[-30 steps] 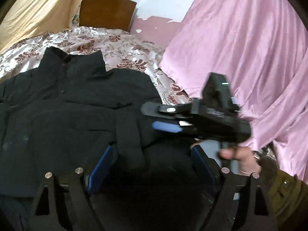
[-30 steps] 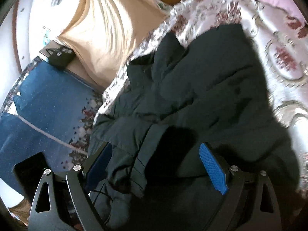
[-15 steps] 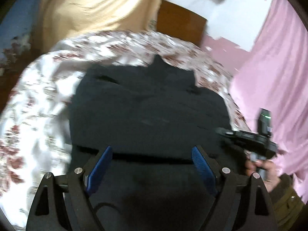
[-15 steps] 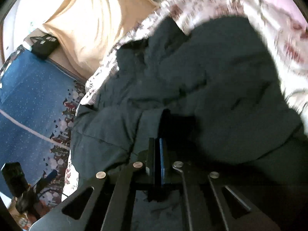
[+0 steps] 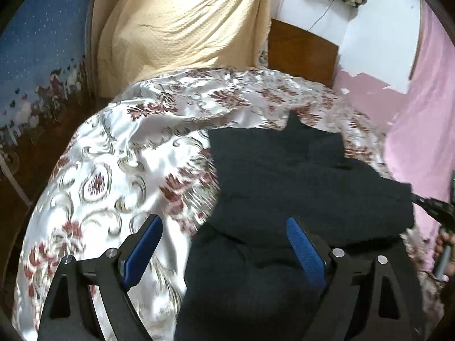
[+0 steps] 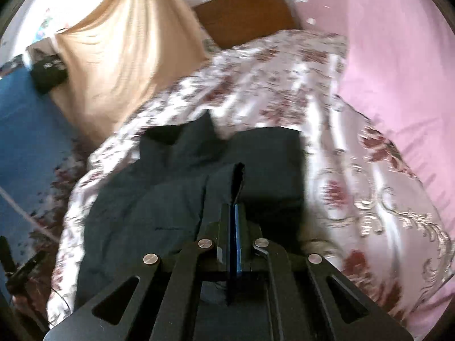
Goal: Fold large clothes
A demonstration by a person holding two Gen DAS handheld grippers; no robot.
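Black jacket [image 5: 298, 187] lies on the floral bedspread [image 5: 119, 170], collar at the far end, hem near, so its long axis runs near to far. Right gripper [image 6: 234, 221] has its jaws pressed together on a fold of jacket cloth; in the right wrist view a flap of dark fabric stands up straight out of the closed blue pads, so the cloth is pinched and lifted a bit off the bed. Rest of the jacket spreads left and far from that pinch, right part already looks doubled over into a squarer block. Left gripper [image 5: 224, 244] has jaws spread wide, they have just been opening a little more, nothing gripped: left pad [image 5: 143, 244] is over bare bedspread, right pad [image 5: 303, 244] over the jacket, so the jacket's left edge runs between them. Jacket body sits ahead and right of the left jaws, near hem just below them. Judgement: fold in progress, right side doing the carrying, left hand nearer to the free left edge and likely needs to drop onto that edge or hem to match. Key relation: left edge runs roughly along the left jaws' pointing line, so a grab there likely needs a wrist turn or a shift right. Right gripper's body just shows at the right edge of the left view. Yellow cloth [image 5: 182, 20] and pink cloth [image 5: 426, 119] hang behind, well apart.
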